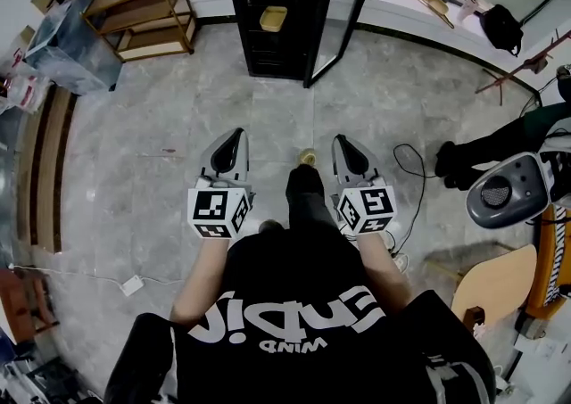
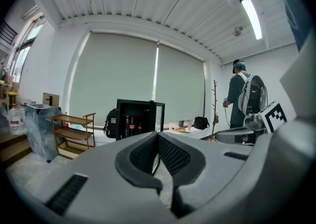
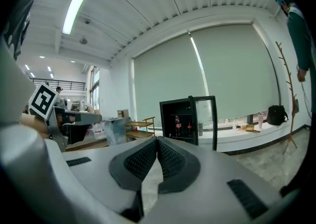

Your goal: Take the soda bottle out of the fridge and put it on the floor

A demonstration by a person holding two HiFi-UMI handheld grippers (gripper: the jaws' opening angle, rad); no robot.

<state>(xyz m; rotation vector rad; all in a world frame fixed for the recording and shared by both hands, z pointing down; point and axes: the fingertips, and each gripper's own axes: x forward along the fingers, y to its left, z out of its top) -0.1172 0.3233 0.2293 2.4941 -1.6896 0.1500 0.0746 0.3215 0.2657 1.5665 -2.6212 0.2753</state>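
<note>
Soda bottle (image 3: 178, 124): small, dark contents, red label, upright on an upper shelf inside the fridge (image 1: 259, 45), with another like it just beside. Fridge: black, glass door (image 1: 343, 19) open, at the far edge of the floor (image 1: 268, 126), well apart from the person. Left claw (image 1: 235, 135) and right claw (image 1: 340, 140): both pressed together, empty, aimed roughly level at the fridge. Step judged: approach. Spread one claw before reaching in, grip the bottle mid-body, and keep it upright.

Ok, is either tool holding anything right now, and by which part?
Nothing is held. The left tool and the right tool are both shut and empty; a soda bottle stands inside the open fridge across the room.
</note>
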